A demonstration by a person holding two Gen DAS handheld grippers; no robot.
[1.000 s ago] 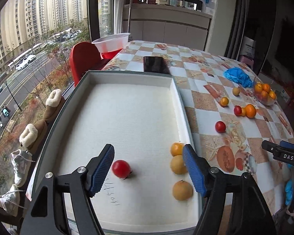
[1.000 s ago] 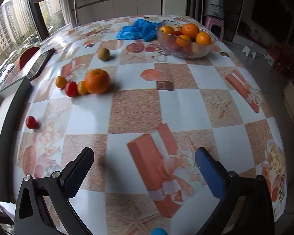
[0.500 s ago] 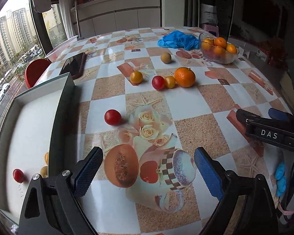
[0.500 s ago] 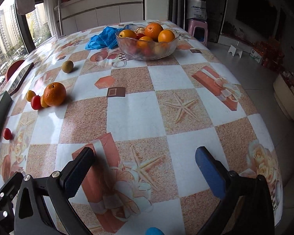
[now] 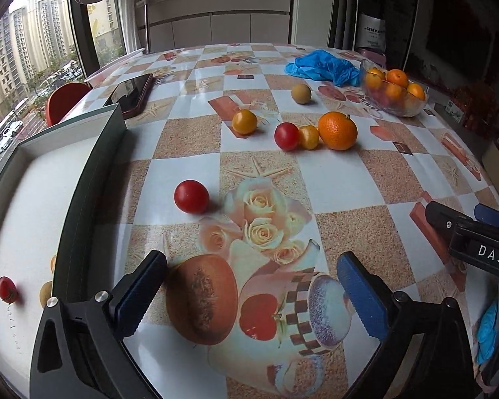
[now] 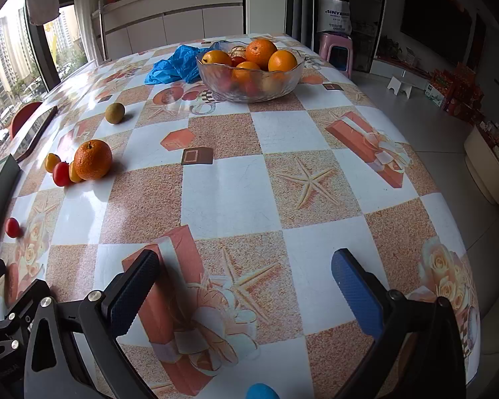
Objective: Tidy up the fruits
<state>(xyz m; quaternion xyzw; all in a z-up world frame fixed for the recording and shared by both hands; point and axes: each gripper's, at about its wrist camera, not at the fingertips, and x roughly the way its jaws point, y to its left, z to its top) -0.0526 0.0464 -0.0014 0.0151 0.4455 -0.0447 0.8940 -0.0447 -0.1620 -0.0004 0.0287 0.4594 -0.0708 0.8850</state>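
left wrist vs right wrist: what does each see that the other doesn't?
Left wrist only: the tray's white inside with a small tomato in it, and the left gripper, jaws opening, nothing between them.

Right wrist only: the pink stool and the floor beyond the table, and the right gripper, open and empty.

Both: the loose tomato, the big orange, the glass bowl, the blue bag.

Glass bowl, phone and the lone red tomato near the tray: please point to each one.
Glass bowl (image 6: 249, 91): right wrist view, on its front wall.
Phone (image 5: 131, 91): left wrist view, on the dark screen.
Red tomato (image 5: 191, 196): left wrist view, on the middle of its skin.
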